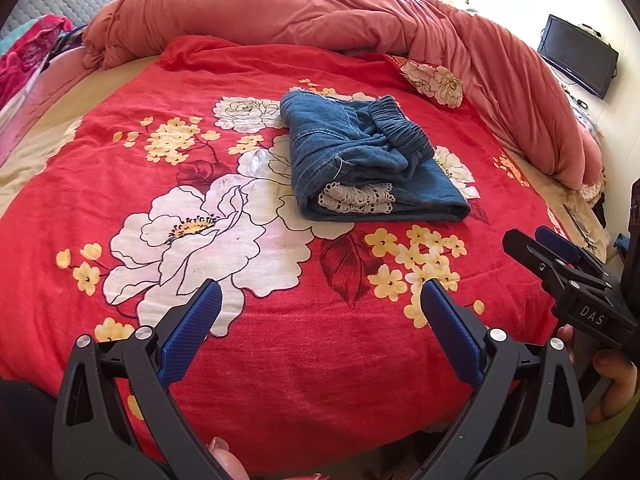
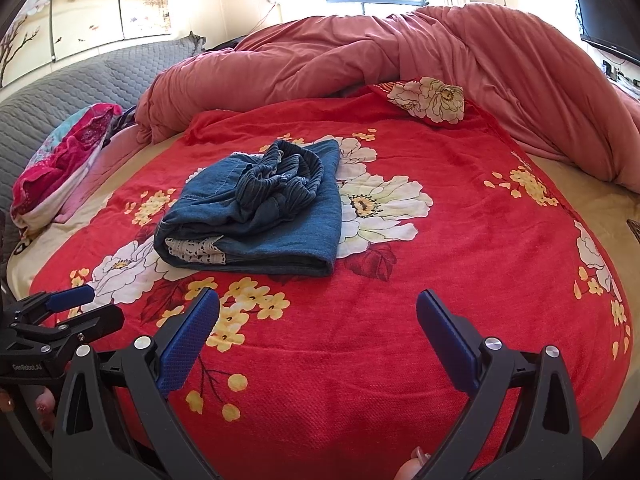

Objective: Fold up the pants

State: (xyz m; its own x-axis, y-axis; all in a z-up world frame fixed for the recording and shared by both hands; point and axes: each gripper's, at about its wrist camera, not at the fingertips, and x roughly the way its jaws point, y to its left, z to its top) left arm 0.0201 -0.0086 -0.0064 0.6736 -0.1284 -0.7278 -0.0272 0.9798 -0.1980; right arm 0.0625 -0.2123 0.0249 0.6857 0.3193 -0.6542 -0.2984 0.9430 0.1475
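Bed [image 1: 48, 152]: red floral blanket [image 1: 280, 340] spread flat; folded blue pants [image 1: 368, 160] on it; pink quilt [image 1: 320, 12] bunched behind.

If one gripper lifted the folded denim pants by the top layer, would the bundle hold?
Probably not: the folded denim pants look soft and loosely stacked, so the layers would likely unfold and droop. The bunched elastic waistband sits unsecured on top and may slide off.
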